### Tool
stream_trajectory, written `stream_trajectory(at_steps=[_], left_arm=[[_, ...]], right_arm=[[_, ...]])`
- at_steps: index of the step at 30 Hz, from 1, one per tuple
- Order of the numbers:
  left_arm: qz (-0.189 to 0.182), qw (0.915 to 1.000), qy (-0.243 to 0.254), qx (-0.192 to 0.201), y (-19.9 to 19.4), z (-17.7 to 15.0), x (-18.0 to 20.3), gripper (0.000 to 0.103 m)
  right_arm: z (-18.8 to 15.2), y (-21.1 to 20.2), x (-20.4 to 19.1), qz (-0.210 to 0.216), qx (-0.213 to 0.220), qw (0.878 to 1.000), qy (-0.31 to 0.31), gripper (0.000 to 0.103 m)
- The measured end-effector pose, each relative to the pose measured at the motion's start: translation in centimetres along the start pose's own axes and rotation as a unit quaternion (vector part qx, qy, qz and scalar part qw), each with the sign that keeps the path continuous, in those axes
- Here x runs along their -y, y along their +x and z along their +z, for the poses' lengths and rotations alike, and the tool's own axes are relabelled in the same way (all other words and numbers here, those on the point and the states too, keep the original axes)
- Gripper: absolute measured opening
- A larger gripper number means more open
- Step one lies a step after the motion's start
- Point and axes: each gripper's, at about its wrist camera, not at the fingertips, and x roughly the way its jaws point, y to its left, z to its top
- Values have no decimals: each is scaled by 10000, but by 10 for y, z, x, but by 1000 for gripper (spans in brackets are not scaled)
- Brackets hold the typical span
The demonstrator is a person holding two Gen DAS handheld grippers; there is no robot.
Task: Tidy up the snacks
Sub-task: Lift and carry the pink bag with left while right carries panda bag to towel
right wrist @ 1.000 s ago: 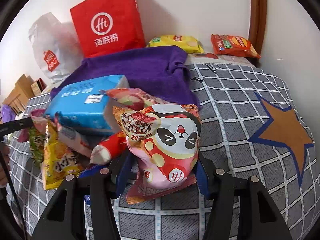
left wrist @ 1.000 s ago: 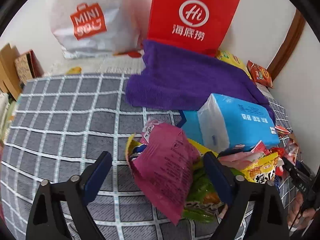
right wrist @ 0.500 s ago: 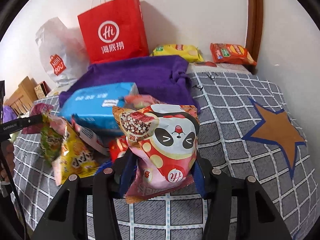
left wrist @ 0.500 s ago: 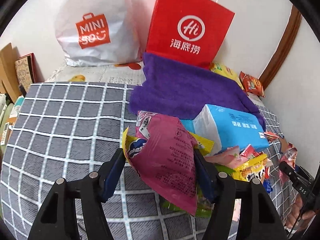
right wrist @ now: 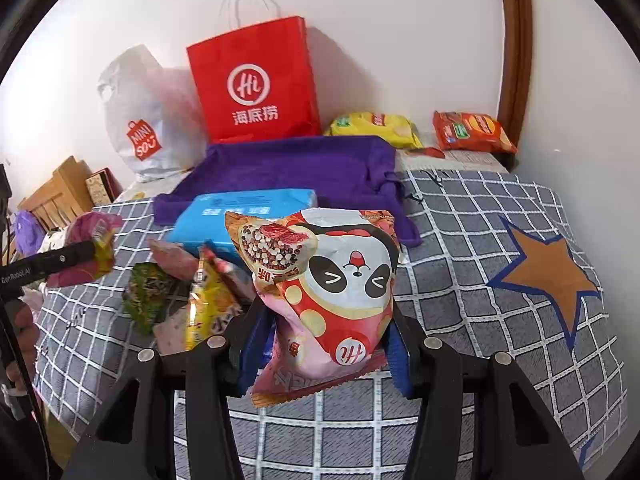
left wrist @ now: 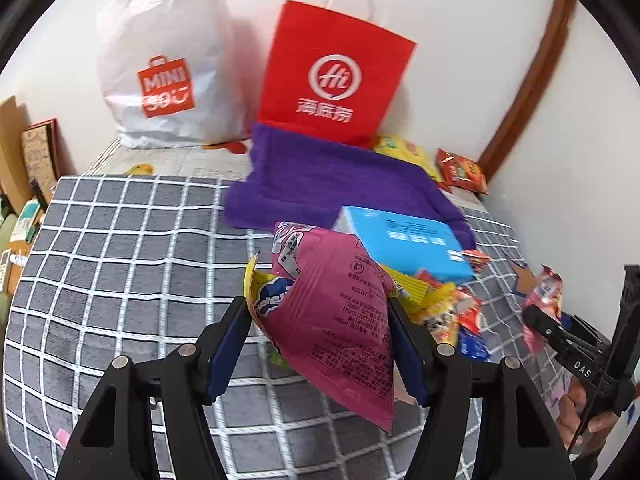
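My left gripper [left wrist: 320, 344] is shut on a magenta snack bag [left wrist: 340, 320] with a yellow packet [left wrist: 260, 300] pressed against it, held up above the checked blanket. My right gripper [right wrist: 324, 344] is shut on a pink and red panda snack bag [right wrist: 332, 292], also lifted. A pile of loose snack packets [right wrist: 200, 300] lies on the blanket beside a blue tissue pack [right wrist: 244, 216]. The pile [left wrist: 444, 308] and the tissue pack [left wrist: 404, 244] also show in the left wrist view. Each gripper shows in the other's view, the right one [left wrist: 560, 332] and the left one [right wrist: 72, 258].
A red paper bag [right wrist: 256, 88] and a white plastic bag [right wrist: 148, 120] stand against the wall behind a purple towel [right wrist: 296, 168]. A yellow chip bag [right wrist: 376, 128] and an orange chip bag [right wrist: 472, 132] lie at the back right. The grey checked blanket [left wrist: 120, 248] covers the bed.
My left gripper closed on the magenta bag and lifted it off the pile. My right gripper rose and drew back with the panda bag.
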Motion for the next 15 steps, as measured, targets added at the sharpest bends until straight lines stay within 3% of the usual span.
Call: stream_trajectory(at_steps=[7, 15], left_arm=[[-364, 9992, 133, 9, -9, 9, 25, 65], [-411, 9979, 462, 191, -19, 37, 53, 65]], right_arm=[[17, -14, -14, 27, 130, 9998, -124, 52], [55, -20, -21, 82, 213, 9997, -121, 52]])
